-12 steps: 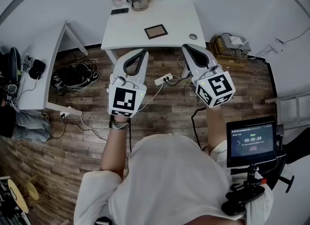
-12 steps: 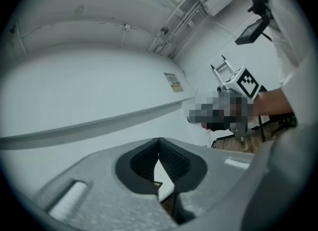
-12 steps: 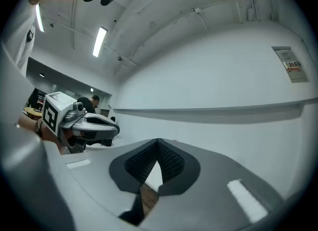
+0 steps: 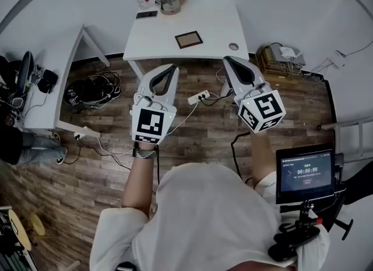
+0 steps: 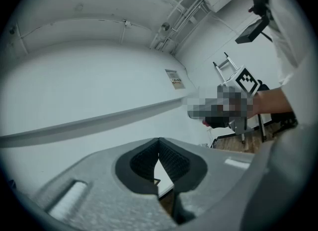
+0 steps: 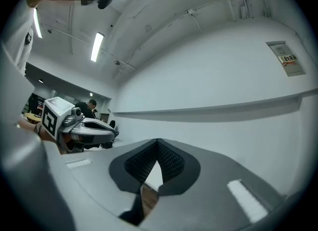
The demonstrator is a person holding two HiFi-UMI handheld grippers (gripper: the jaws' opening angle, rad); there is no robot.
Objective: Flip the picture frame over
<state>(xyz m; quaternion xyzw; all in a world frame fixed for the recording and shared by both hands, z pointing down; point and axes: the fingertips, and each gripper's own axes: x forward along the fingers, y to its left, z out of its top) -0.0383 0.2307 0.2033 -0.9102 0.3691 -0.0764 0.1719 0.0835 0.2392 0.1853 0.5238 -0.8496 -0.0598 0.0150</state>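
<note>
The picture frame (image 4: pixel 188 39) lies flat on the white table (image 4: pixel 151 37), close to the table's near edge, with a brown panel inside a dark border facing up; its longer sides run roughly across the table, the right end skewed a little away from the person. Both grippers are held level over the wooden floor (image 4: pixel 198 124), short of the table edge and well apart from the frame; nothing touches it yet, so the flip has not begun. The left gripper (image 4: pixel 172 66) has its jaws pressed together at the tips, with nothing between them; the right gripper (image 4: pixel 227 59) is likewise closed and empty. The frame sits ahead of both, between their two lines of aim: forward and to the right of the left gripper, forward and to the left of the right one; the left tip looks the nearer of the two, though the wide lens may be distorting that. In the left gripper view a small dark corner shows through the gap below the tips, probably the frame's, but it is too small to be sure. Judging from this, the coming move is a reach forward and inward, and the jaws must spread before either can take an edge of the frame.
</note>
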